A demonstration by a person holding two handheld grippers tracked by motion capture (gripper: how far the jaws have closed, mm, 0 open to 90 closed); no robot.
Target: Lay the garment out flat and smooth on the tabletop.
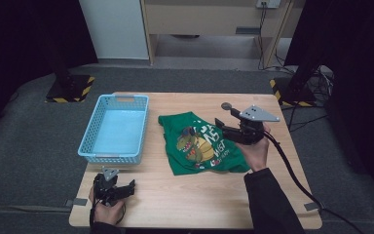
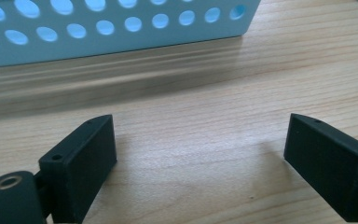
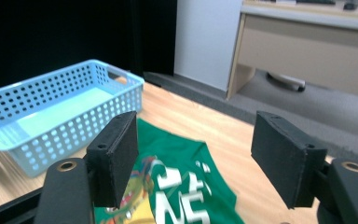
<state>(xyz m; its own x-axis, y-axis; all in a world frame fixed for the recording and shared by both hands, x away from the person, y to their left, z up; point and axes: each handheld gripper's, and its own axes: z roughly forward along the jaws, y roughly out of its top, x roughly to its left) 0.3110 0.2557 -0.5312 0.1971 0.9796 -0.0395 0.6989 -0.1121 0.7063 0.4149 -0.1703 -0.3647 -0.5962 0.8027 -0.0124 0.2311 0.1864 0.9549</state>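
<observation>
A green T-shirt (image 1: 197,143) with a cartoon dinosaur print lies spread on the wooden table (image 1: 185,204), and its cloth (image 3: 186,158) shows under my right jaws. My right gripper (image 1: 222,123) hovers over the shirt's right part, open, with nothing between its jaws (image 3: 193,156). A light blue perforated basket (image 1: 114,127) stands empty at the table's left. My left gripper (image 1: 126,187) rests low at the front left, just before the basket's wall (image 2: 116,28), open over bare wood (image 2: 200,154).
The table's front edge is close to my left hand. Beyond the table lie grey floor, two black stands with yellow-striped bases (image 1: 70,87), and a pale cabinet (image 3: 307,42) at the back. A cable (image 1: 292,175) trails from my right gripper across the table's right side.
</observation>
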